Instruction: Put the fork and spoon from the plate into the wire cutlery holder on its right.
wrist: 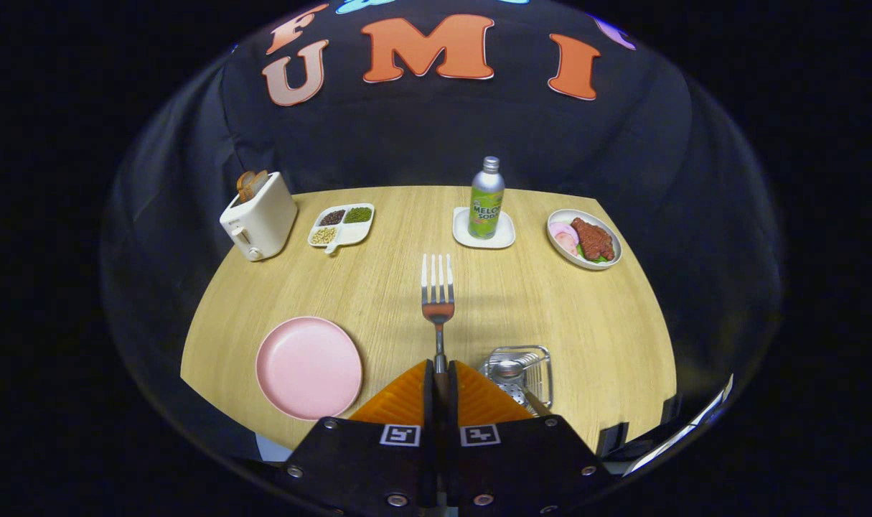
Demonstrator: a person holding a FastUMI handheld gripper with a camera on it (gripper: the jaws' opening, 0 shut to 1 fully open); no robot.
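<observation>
Gripper is clamped tight on the fork handle, tines sticking out ahead, up over the table between plate and holder. Thin, stiff, slick metal, so probably twists easily; spoon already sits in the holder.

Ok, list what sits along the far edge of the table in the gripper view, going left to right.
Toaster with bread in it → divided dish of beans → green bottle on a white coaster → plate of food. Nearer, the gripper is shut on the fork.
</observation>
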